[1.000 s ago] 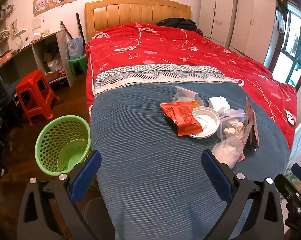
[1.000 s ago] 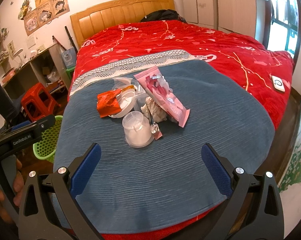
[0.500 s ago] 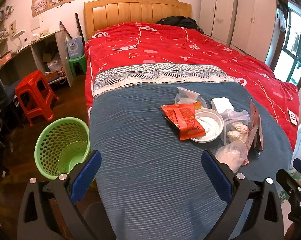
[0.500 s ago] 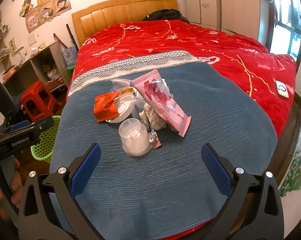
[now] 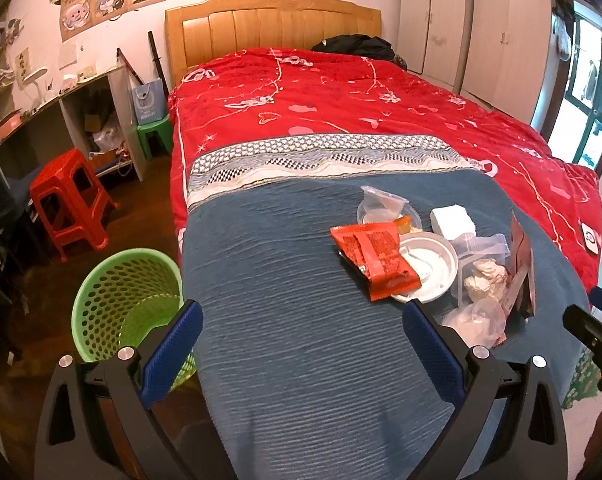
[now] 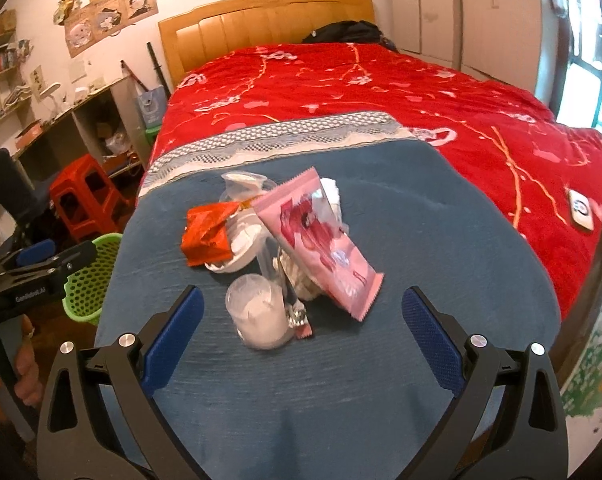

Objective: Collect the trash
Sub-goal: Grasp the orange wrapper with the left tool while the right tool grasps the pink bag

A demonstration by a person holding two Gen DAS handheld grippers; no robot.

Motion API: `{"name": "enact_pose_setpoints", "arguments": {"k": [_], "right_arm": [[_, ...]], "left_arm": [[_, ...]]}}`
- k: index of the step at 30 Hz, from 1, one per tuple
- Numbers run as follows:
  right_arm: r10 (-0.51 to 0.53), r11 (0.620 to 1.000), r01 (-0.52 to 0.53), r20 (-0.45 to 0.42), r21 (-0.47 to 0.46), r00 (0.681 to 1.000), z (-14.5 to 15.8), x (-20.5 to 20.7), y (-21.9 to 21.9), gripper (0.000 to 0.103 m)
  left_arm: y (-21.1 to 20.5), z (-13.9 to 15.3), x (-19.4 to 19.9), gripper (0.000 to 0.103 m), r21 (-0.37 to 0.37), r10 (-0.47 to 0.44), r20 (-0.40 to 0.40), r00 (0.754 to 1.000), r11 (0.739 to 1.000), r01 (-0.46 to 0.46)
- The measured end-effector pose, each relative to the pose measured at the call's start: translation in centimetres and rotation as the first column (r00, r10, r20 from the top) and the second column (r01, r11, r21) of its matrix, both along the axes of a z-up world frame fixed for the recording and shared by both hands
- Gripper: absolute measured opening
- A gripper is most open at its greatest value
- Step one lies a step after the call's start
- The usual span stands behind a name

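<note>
While both claws hang wide open and hold nothing, the bed [image 5: 341, 100] fills the scene ahead of them, its red quilt [image 5: 381, 104] reaching to the headboard and a blue blanket [image 5: 301, 340] spread under and just ahead of each pair of fingers. Left of the left claw [image 5: 301, 344], down on the floor beside the bed, stands the green basket [image 5: 125, 304] — its rim sits right by that claw's left finger. Farther ahead on the left is a red stool [image 5: 69, 200].

Ahead and to the right of the left claw, the trash lies in one loose heap on the blanket. A white lid [image 5: 429, 268] carries a red wrapper [image 5: 377, 260] across its left edge; beyond them sits a clear tub [image 5: 381, 208], with a white tissue block [image 5: 453, 220] to its right.

From the right claw [image 6: 301, 320], the same heap sits straight ahead, slightly left of centre. A pink packet [image 6: 321, 244] leans tilted over the pile, the biggest piece. The red wrapper [image 6: 207, 236] lies ahead to the left. Nearest of all — just between the fingertips' line and the heap — a clear cup [image 6: 261, 312] stands upright, with a small spoon [image 6: 297, 312] touching its right side. A crumpled tissue [image 6: 301, 276] is tucked under the packet.
</note>
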State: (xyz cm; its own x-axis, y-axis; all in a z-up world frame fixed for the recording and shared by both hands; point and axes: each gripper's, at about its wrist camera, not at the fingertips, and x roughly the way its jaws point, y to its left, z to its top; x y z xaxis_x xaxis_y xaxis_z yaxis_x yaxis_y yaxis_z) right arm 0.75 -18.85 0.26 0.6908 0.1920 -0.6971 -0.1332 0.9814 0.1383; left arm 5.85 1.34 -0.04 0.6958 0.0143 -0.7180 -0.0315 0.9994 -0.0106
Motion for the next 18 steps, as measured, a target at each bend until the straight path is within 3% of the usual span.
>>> {"name": "enact_pose_setpoints", "arguments": {"k": [18], "right_arm": [[0.270,0.963,-0.268,-0.077,0.028,0.960,-1.7,8.8,-0.5,0.089]], "left_arm": [[-0.5,-0.8,2.3,0.097,-0.020,-0.106,-0.027,0.994,0.994,0.106]]}}
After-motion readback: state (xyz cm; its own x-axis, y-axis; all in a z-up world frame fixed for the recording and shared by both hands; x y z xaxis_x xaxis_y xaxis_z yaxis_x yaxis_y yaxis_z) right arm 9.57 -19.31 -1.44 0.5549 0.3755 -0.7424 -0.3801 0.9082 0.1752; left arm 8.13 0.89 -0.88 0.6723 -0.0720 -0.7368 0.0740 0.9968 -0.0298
